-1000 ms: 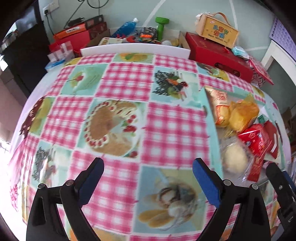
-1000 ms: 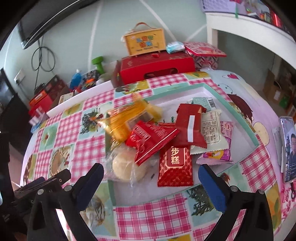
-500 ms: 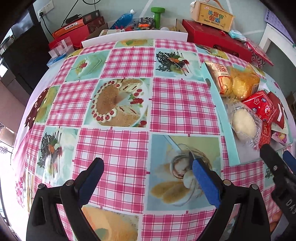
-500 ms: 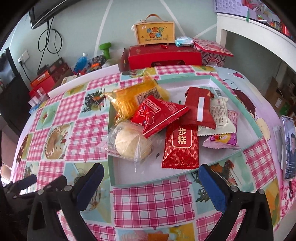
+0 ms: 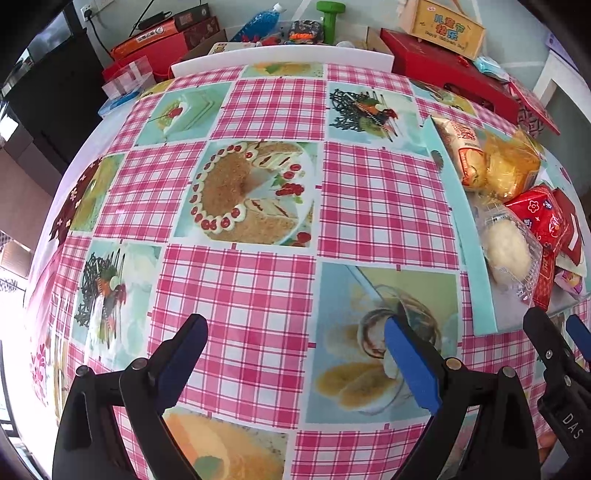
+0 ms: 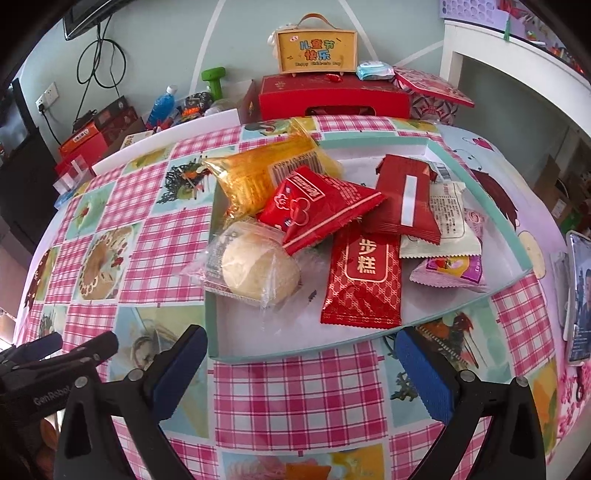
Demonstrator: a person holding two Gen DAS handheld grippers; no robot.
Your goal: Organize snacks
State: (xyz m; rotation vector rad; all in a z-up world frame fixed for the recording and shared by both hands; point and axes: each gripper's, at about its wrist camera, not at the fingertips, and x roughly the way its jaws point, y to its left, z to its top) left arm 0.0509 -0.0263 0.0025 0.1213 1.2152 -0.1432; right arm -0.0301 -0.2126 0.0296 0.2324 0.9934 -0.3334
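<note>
Beyond the far edge of the checked tablecloth (image 6: pixel 295 398) stands a red gift box (image 6: pixel 332 98) with a yellow handled case (image 6: pixel 317 50) on top. To its left are a green dumbbell (image 6: pixel 213 79) and a blue bottle (image 6: pixel 161 105). What looks like a phone (image 6: pixel 580 295) lies at the table's right edge.

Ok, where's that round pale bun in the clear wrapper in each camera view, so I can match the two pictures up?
Left wrist view: the bun lies at the far right, inside the tray's near-left corner, just past the teal tray wall.
Right wrist view: the bun sits left of centre, against the tray's left wall.
Shared landmark: the yellow gift box with a handle at the back.
</note>
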